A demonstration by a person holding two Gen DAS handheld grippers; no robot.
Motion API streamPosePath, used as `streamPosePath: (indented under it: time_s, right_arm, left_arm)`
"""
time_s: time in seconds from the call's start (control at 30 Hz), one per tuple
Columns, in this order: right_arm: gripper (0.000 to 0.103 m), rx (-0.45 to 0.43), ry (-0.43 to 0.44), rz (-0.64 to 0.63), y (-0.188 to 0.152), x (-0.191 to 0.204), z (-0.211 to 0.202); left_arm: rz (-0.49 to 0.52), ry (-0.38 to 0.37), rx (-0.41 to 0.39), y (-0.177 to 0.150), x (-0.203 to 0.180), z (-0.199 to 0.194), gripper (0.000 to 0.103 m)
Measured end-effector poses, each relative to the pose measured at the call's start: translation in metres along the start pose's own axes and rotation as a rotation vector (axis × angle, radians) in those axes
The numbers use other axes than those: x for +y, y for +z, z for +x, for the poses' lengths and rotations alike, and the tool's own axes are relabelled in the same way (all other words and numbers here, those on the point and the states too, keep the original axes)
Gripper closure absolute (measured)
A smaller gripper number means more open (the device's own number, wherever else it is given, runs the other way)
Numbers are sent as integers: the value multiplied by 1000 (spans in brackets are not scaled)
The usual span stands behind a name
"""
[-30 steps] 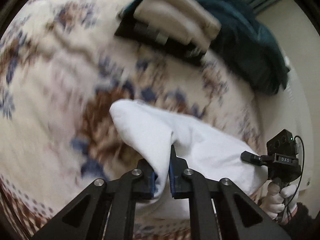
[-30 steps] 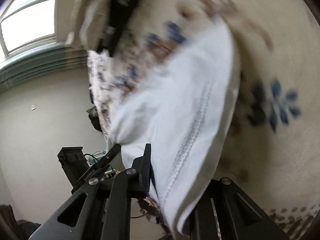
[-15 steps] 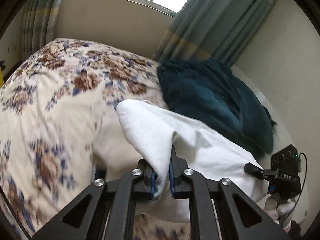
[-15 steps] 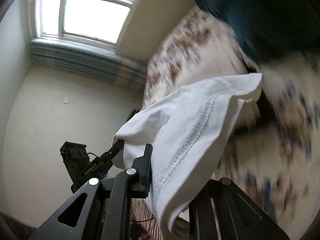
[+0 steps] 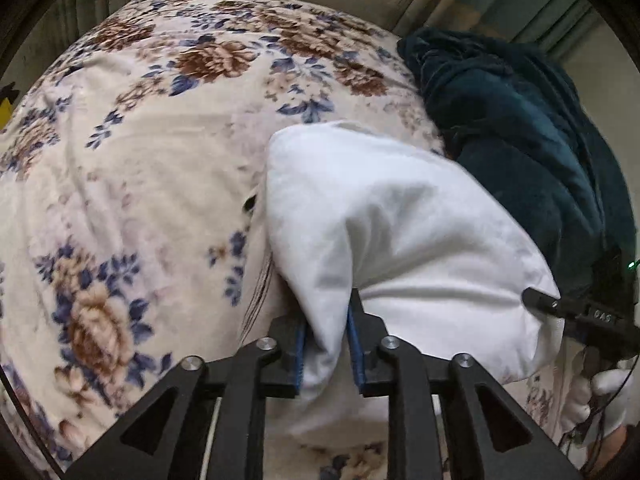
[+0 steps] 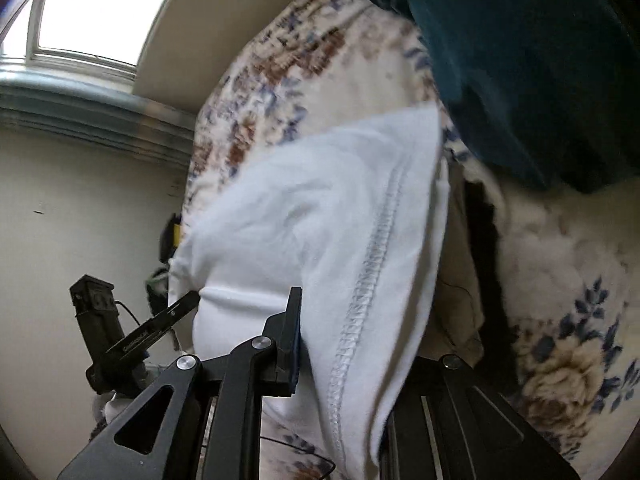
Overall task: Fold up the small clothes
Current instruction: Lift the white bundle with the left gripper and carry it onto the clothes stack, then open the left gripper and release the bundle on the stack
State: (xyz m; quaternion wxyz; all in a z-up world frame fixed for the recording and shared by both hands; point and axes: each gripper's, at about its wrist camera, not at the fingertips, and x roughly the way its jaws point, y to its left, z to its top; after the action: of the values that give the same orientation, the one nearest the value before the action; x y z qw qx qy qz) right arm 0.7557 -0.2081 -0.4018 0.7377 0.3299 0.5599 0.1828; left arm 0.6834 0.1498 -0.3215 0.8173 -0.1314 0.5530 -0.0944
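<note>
A white garment (image 5: pixel 400 236) hangs stretched between both grippers above a floral bed cover (image 5: pixel 140 140). My left gripper (image 5: pixel 327 344) is shut on one edge of it, cloth pinched between the blue pads. My right gripper (image 6: pixel 340 344) is shut on the other edge, and a stitched hem (image 6: pixel 372 264) runs up from its jaws. The right gripper also shows at the right edge of the left wrist view (image 5: pixel 580 312), gripping the far end of the cloth. The white garment (image 6: pixel 320 220) fills the middle of the right wrist view.
A dark teal blanket (image 5: pixel 520 140) lies bunched on the right side of the bed, also in the right wrist view (image 6: pixel 540 60). A beige and black folded pile (image 6: pixel 472 272) lies under the garment. Curtains (image 5: pixel 500 0) and a window (image 6: pixel 92 20) stand behind.
Both grippers have swung with the white garment from over the folded pile toward the teal blanket side, then lowered closer to the bed. Both grips are unchanged.
</note>
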Motion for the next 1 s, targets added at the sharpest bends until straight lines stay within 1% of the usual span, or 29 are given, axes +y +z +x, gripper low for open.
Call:
streamPosePath:
  time_s: [0.03, 0.07, 0.1, 0.13, 0.17, 0.2, 0.23, 0.27, 0.3, 0.33, 0.37, 0.4, 0.47, 0.53, 0.63, 0.7, 0.83, 1.0]
  right_arm:
    - [80, 2, -20, -5, -1, -1, 0]
    - [72, 5, -70, -20, -2, 2, 0]
    - [57, 1, -143, -40, -3, 7, -3]
    - [50, -14, -235, -69, -6, 14, -7]
    - [49, -25, -298, -94, -8, 19, -10]
    - [49, -42, -359, -113, -13, 27, -15]
    - [42, -62, -425, -127, -20, 37, -21]
    - [35, -75, -462, -134, -26, 41, -24]
    - [16, -89, -495, -136, -34, 48, -31]
    - [2, -105, -523, -140, -41, 54, -36]
    - [0, -126, -559, -150, -49, 60, -43]
    - [0, -152, -603, -170, -58, 69, -50]
    - [0, -189, -664, -188, -75, 84, -65]
    - [0, -217, -673, -178, -93, 99, -84]
    - [0, -280, -721, -199, -119, 124, -115]
    - [0, -312, -733, -216, -138, 142, -137]
    - [0, -346, -730, -230, -178, 176, -182]
    - [0, -402, -746, -276, -227, 218, -243]
  left_arm:
    - [5, 21, -3, -3, -2, -5, 79]
    - [12, 56, -6, -6, -4, -12, 67]
    - [20, 115, -8, -10, -6, -18, 47]
    - [31, 162, -14, -13, -10, -24, 33]
    - [46, 208, -35, -17, -15, -33, 13]
    - [53, 234, -55, -19, -16, -36, 9]
    - [57, 249, -66, -22, -19, -43, 9]
    - [58, 268, -80, -27, -24, -53, 8]
    - [61, 286, -88, -29, -26, -57, 6]
    - [66, 299, -97, -33, -30, -64, 5]
    - [69, 306, -106, -37, -34, -70, 4]
    - [74, 316, -123, -43, -41, -82, 4]
    - [84, 303, -142, -53, -52, -101, 4]
    - [100, 314, -168, -59, -64, -118, 4]
    - [130, 313, -190, -69, -82, -149, 4]
    - [144, 309, -209, -76, -90, -169, 4]
    - [158, 303, -256, -92, -107, -217, 4]
    - [153, 293, -318, -122, -124, -284, 4]
